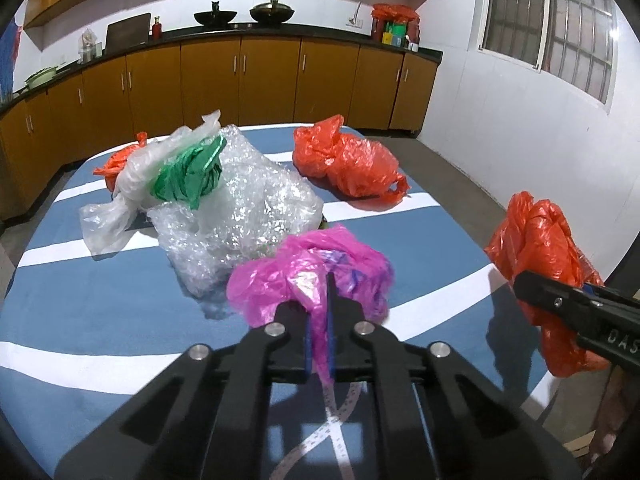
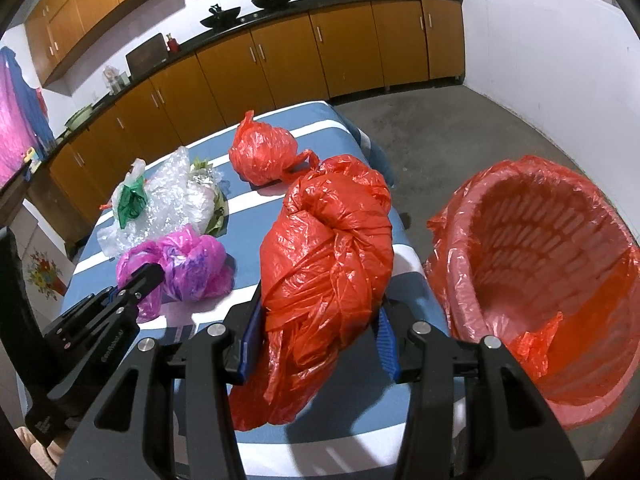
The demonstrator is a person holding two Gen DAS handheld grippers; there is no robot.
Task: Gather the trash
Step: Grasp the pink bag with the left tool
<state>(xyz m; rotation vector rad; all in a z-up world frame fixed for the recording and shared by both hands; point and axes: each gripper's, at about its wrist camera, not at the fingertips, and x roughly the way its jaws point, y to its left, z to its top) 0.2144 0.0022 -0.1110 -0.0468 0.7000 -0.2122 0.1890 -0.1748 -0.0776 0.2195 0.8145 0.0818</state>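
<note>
l tongs (image 1: 319,320) clenched on crinkly pink bag (image 1: 316,264) | r tongs (image 2: 318,344) grasping bulky glossy red bag (image 2: 328,256)

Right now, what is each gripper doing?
Left gripper: fingers shut on the pink plastic bag.
Right gripper: fingers shut on the red plastic bag, held beside the lined basket.

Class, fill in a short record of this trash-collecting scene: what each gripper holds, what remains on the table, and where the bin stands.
left gripper: shut on pink plastic bag
right gripper: shut on large red plastic bag
left on table: tied red bag, bubble wrap, clear bag with green plastic
bin: red-lined basket, beside the table's right edge
</note>
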